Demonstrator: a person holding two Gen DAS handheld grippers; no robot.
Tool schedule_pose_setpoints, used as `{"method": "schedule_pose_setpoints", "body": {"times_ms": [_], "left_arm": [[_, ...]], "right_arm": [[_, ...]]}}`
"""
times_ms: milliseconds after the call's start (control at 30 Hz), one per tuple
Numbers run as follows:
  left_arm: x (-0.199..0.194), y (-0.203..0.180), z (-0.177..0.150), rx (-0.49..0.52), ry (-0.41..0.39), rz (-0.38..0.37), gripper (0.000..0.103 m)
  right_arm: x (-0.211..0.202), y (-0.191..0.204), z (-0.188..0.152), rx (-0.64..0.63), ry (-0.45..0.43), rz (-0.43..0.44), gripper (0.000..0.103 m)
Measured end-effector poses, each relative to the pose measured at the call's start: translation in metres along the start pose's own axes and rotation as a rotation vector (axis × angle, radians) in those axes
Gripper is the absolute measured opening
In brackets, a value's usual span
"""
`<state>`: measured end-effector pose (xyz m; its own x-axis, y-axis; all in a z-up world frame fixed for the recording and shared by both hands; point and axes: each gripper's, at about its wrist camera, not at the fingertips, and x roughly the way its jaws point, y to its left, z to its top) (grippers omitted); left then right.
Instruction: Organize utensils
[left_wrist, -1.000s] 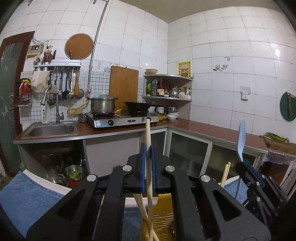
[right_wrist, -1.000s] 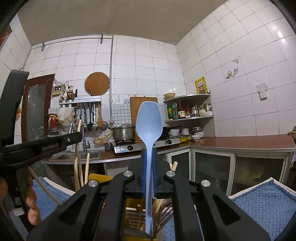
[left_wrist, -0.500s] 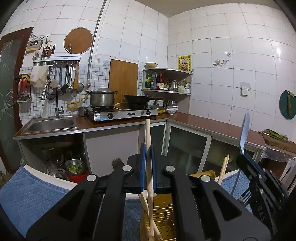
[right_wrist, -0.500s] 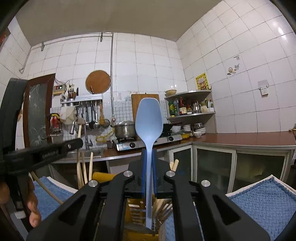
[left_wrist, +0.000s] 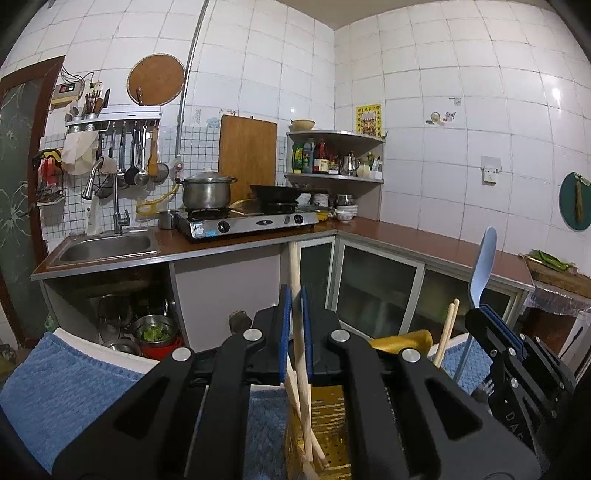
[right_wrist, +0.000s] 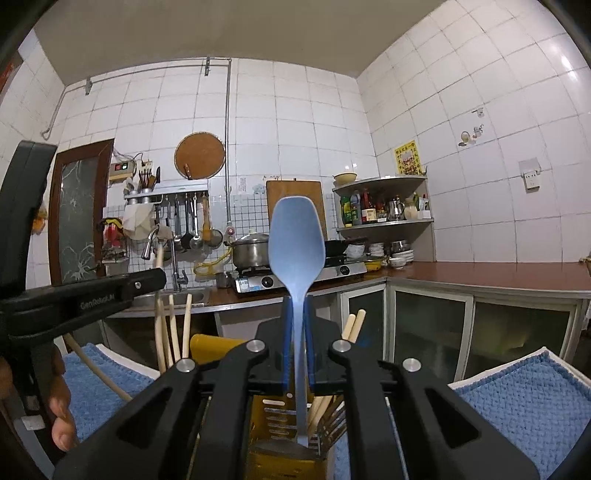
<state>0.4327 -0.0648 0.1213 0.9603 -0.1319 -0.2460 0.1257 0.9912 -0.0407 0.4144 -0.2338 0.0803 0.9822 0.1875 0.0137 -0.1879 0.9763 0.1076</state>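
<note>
Right wrist, tongs (right_wrist: 295, 354) gripping blue spoon (right_wrist: 296, 243)

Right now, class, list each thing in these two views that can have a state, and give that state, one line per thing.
left gripper: shut on a wooden chopstick
wooden chopstick: held upright, lower end in the holder
right gripper: shut on the blue spoon
blue spoon: upright, bowl up, handle tip down in the holder
yellow utensil holder: standing, holding chopsticks
steel pot: lid on, on the stove
</note>
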Motion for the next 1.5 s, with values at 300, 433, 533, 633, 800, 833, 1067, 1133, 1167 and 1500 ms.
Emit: {"method": "schedule_pose_setpoints", "body": {"times_ms": [300, 433, 533, 633, 800, 833, 1067, 1133, 1167, 1500], "left_arm": [[-0.016, 0.008, -0.001, -0.014, 0.017, 0.012, 0.038], [-0.027, 0.012, 0.0, -0.025, 0.027, 0.012, 0.046], [-0.04, 0.015, 0.001, -0.025, 0.03, 0.015, 0.049], [-0.057, 0.02, 0.004, -0.028, 0.031, 0.019, 0.055], [-0.098, 0.031, 0.008, -0.051, 0.011, 0.03, 0.08], [-0.107, 0.033, 0.007, -0.054, 0.006, 0.032, 0.082], [-0.168, 0.043, -0.017, -0.059, 0.027, 0.043, 0.098], [-0.18, 0.043, -0.026, -0.045, 0.037, 0.052, 0.098], [-0.187, 0.043, -0.031, -0.041, 0.04, 0.058, 0.098], [-0.252, 0.042, -0.084, -0.019, 0.011, 0.112, 0.098]], "right_arm": [[0.0, 0.003, 0.003, -0.004, 0.094, 0.0, 0.012], [-0.008, 0.003, 0.005, 0.005, 0.125, -0.01, 0.044], [-0.015, 0.004, 0.01, -0.001, 0.144, -0.012, 0.044], [-0.029, 0.005, 0.018, -0.009, 0.147, -0.012, 0.044], [-0.059, 0.009, 0.033, -0.015, 0.16, -0.021, 0.054], [-0.065, 0.01, 0.035, -0.019, 0.161, -0.022, 0.057], [-0.128, 0.015, 0.036, -0.004, 0.162, -0.019, 0.077], [-0.146, 0.018, 0.031, -0.014, 0.168, -0.023, 0.082], [-0.154, 0.02, 0.03, -0.021, 0.171, -0.023, 0.085], [-0.228, 0.039, -0.002, -0.035, 0.215, -0.049, 0.098]]}}
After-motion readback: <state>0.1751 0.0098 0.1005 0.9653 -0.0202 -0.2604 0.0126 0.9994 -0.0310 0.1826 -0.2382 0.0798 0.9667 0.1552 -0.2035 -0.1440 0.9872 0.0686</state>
